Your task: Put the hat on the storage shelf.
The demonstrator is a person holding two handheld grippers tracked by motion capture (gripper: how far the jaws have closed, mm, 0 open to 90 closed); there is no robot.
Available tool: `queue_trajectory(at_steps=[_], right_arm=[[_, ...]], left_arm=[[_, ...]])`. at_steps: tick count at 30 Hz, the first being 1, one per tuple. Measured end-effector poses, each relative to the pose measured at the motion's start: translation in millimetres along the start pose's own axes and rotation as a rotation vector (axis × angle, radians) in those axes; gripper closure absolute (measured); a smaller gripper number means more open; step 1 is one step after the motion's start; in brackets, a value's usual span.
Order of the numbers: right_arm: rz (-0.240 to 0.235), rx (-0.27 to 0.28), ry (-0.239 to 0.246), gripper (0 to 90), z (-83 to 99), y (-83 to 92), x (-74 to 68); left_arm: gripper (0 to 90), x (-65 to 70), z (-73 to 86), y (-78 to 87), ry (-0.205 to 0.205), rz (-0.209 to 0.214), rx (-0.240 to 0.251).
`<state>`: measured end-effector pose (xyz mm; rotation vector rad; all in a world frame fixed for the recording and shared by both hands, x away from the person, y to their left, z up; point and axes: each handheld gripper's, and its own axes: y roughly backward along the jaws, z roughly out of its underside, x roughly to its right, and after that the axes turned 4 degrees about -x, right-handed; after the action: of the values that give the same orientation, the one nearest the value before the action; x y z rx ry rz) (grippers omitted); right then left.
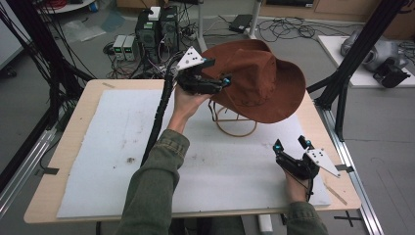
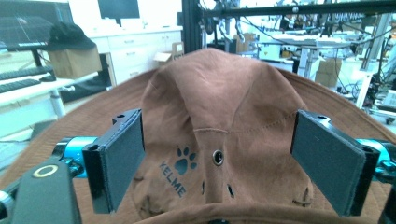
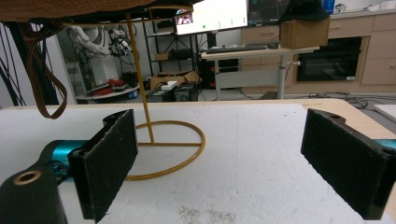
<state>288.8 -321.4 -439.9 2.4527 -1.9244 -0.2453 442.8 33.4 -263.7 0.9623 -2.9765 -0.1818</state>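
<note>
A brown wide-brimmed hat (image 1: 259, 83) sits on a gold wire stand (image 1: 236, 133) at the back middle of the white mat (image 1: 112, 161). My left gripper (image 1: 219, 71) is raised at the hat's left side, open. In the left gripper view its jaws stand on either side of the hat's crown (image 2: 219, 102), with the left gripper (image 2: 219, 140) not pressing on it. My right gripper (image 1: 292, 144) rests low near the mat's front right, open and holding nothing. The right gripper (image 3: 219, 158) faces the stand's ring (image 3: 163, 149), with the hat brim (image 3: 70, 9) and a hanging strap (image 3: 42, 79) above.
The wooden table (image 1: 73, 122) carries the mat. A black frame post (image 1: 342, 83) rises at the table's right edge. Computers and tangled cables (image 1: 156, 29) lie on the floor behind. The left gripper's black cable (image 1: 159, 117) runs across the mat.
</note>
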Motion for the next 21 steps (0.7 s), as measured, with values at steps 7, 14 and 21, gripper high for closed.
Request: queue_trajectory(at_steps=[7, 14, 21], right_arm=[[0.010, 0.002, -0.004, 10.2, -0.8, 1.6, -0.2], [0.013, -0.002, 0.008, 10.1, -0.5, 1.4, -1.3], [0.013, 0.000, 0.010, 10.2, -0.8, 1.7, -2.1]], left_arm=[[17.9, 2.4, 1.3, 26.3, -0.030, -0.048, -0.017], [18.0, 3.0, 10.4, 60.0, -0.036, -0.101, 0.002], [18.0, -3.2, 22.7, 89.7, -0.026, -0.171, -0.006]])
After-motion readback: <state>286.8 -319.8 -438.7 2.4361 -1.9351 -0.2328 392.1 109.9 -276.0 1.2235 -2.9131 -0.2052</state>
